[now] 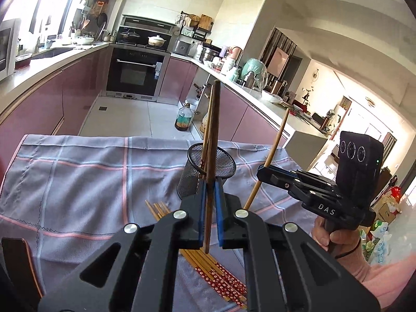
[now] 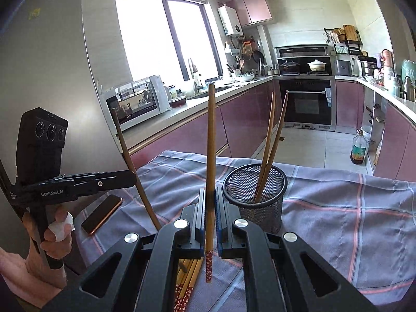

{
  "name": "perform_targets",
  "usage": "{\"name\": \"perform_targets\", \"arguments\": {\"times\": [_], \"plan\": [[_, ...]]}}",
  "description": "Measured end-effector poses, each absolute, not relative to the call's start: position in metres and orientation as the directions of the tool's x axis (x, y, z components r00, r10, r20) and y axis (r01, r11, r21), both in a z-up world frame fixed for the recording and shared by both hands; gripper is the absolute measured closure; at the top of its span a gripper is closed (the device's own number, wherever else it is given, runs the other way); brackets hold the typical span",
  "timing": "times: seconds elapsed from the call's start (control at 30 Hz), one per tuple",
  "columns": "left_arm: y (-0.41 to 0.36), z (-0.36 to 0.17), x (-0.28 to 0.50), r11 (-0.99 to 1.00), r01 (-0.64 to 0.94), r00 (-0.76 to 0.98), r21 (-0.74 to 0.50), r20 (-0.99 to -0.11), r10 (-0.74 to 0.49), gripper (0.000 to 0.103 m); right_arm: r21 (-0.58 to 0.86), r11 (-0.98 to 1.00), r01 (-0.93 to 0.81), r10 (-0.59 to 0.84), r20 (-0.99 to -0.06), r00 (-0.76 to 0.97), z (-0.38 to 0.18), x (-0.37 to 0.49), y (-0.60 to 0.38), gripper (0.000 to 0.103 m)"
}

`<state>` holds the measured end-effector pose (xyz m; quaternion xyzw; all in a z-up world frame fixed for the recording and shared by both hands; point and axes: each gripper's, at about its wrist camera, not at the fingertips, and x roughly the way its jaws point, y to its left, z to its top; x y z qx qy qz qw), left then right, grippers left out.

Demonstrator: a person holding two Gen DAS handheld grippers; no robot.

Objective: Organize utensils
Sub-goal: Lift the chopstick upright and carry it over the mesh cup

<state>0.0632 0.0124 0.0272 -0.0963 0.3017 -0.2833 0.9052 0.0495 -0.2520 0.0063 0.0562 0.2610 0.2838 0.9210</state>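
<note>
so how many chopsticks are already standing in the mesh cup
2, both leaning in the black mesh cup: one chopstick and a second chopstick crossing it. The cup's far inside is partly hidden, but nothing else sticks out.

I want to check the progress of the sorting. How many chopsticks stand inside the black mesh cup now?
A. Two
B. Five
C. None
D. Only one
A: in the right wrist view two chopsticks lean inside the mesh cup, while each gripper holds one more chopstick outside the cup and the rest lie on the cloth.
</note>
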Motion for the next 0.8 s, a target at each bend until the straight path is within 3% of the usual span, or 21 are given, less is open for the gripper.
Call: {"name": "perform_targets", "arguments": {"times": [0.8], "plan": [[-0.011, 0.083, 0.099, 0.800, 0.515, 0.696, -0.306, -0.395, -0.599, 0.096, 0.204, 0.860, -0.468, 0.511, -0.343, 0.788, 0.047, 0.069, -0.266, 0.098]]}}
